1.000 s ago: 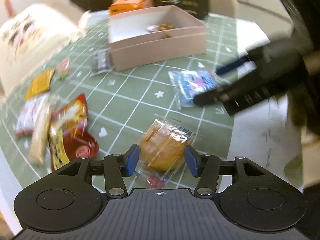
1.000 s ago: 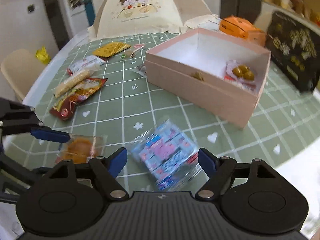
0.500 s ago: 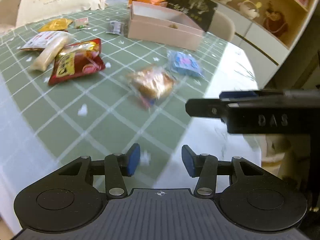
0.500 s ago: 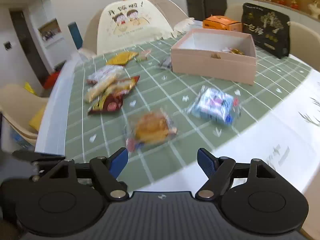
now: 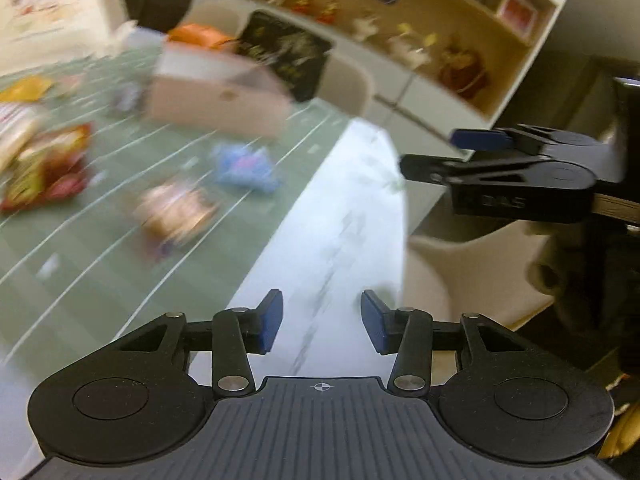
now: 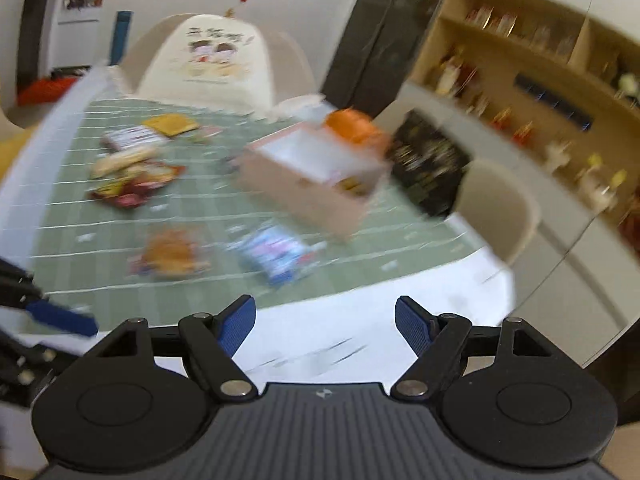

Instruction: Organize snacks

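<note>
Two empty grippers hang back at the table's near edge, snacks unsorted.
Left wrist: left gripper (image 5: 322, 326) jaws closing on nothing; widen them before the orange snack (image 5: 174, 212). Right wrist: right gripper (image 6: 325, 326) spread, empty; blue packet (image 6: 276, 254) lies just before the pink box (image 6: 308, 184).

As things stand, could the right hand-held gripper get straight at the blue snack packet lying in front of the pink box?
Probably yes. The right hand-held gripper is empty with jaws wide, and only bare tablecloth lies between it and the blue snack packet. The pink box sits behind the packet, apart from it.
</note>
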Available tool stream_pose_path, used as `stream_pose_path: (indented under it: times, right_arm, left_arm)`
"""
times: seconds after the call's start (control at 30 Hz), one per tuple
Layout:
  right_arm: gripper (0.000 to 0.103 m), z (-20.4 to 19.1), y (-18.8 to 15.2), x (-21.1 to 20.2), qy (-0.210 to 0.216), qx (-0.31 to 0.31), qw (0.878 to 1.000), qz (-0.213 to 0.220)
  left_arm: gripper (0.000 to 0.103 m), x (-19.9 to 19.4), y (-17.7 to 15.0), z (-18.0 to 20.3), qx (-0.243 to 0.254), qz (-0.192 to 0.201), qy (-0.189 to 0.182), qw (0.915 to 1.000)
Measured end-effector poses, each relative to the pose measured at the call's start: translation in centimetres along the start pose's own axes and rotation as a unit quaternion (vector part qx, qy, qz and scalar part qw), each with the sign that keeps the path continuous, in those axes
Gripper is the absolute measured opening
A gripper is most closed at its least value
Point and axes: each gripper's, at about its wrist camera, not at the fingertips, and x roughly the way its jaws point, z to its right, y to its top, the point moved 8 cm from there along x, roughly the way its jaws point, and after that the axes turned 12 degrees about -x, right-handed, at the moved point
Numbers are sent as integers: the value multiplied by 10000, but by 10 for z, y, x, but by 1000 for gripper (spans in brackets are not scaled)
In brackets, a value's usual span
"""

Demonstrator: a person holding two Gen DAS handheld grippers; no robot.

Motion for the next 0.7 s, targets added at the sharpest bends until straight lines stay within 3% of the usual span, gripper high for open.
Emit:
stream_pose_path:
  times: [0.1,0.17,0.3,0.33,0.4,0.47,0.6,0.7]
  right_arm:
    - [78,36,13,21,-176,-51,9998,78]
    - [78,53,23,38,-202,9,9998,57]
    - [78,68,35,69,-40,76,9999,119]
    - [78,67,36,78,57,84,9999,129]
    - [78,60,34,93,276,96,9995,123]
    - [78,49,30,111,530,113,9985,75]
    - [78,29,23,140,1040,145,9944,98]
    - [78,20,14,159,1346,583,9889,237]
  left_arm:
    - [40,21,23,7,47,188,-162,9997]
    - [38,34,18,1,4,123,-111,9999]
    - [35,38,-21,-21,320,283,675,9968]
    - [33,39,-32,-24,481,305,898,9943]
    - [34,35,-51,-20,1283,727,1000,9840]
    - [34,36,-59,-14,1701,886,1153,9746]
    - [32,34,-38,-11,1195,502,1221,9840]
    - [32,18,-10,-11,481,637,1145,9902]
